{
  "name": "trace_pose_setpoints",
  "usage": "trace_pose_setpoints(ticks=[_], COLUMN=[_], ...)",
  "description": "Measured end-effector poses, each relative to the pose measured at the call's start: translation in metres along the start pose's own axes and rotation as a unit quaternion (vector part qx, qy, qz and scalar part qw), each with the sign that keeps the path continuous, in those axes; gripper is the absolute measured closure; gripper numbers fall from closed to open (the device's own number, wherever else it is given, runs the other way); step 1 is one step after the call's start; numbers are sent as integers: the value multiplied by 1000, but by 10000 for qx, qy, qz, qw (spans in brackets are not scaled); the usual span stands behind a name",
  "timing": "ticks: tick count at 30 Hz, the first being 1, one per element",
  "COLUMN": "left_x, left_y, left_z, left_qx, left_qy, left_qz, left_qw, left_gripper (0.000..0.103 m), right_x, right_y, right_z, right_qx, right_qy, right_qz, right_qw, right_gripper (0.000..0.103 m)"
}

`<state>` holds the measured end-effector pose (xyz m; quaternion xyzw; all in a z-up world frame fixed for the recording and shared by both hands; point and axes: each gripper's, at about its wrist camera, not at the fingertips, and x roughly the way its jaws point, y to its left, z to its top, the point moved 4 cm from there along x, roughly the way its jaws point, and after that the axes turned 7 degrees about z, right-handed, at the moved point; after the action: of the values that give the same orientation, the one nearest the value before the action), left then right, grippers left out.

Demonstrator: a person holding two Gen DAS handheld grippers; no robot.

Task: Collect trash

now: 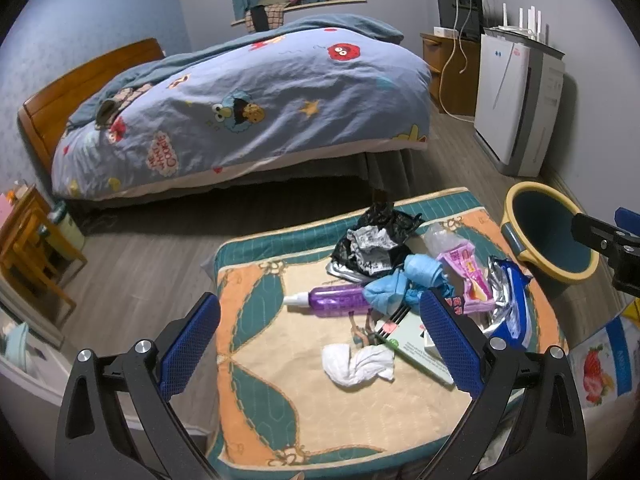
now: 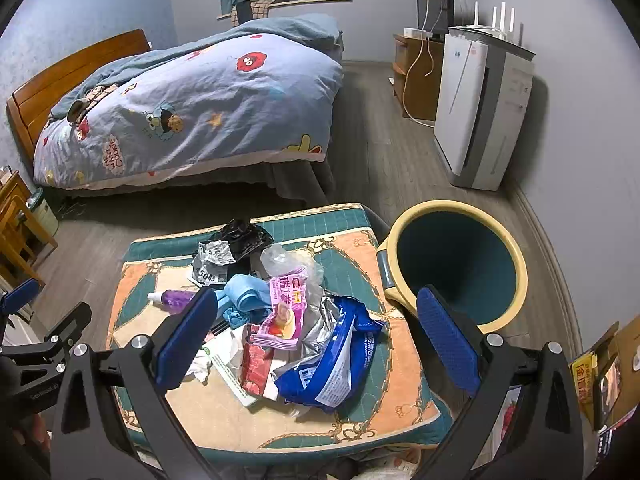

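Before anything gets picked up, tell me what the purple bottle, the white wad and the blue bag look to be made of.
Purple bottle: likely glossy, translucent plastic; light shines along its side, and the cap is white.
White wad: soft matte paper or cloth, twisted and creased; which one is unclear.
Blue bag: thin printed plastic film, its crinkled silver lining reflecting light like foil.

one purple spray bottle (image 1: 334, 300), one white tissue wad (image 1: 356, 364), one blue foil bag (image 2: 332, 360), one pink snack wrapper (image 2: 286, 308), one black plastic bag (image 1: 374, 236), one crumpled blue glove bundle (image 1: 400, 286). one bin (image 2: 516, 256) beside the cushion (image 1: 288, 408). one bed (image 1: 240, 108).
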<state>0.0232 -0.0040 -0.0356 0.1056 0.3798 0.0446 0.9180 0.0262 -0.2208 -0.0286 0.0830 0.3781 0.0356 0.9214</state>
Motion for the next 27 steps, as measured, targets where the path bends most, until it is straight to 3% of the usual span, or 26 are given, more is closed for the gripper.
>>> trace_pose_setpoints(ticks=[27], left_x=[3], left_y=[0], left_z=[0], left_qx=[20], left_qy=[34], left_qz=[32], left_qw=[10000], left_gripper=[4], right_x=[1], right_y=[1], right_z=[-1], right_qx=[2], right_qy=[26], right_qz=[3], right_qw=[10000], right_gripper=[5])
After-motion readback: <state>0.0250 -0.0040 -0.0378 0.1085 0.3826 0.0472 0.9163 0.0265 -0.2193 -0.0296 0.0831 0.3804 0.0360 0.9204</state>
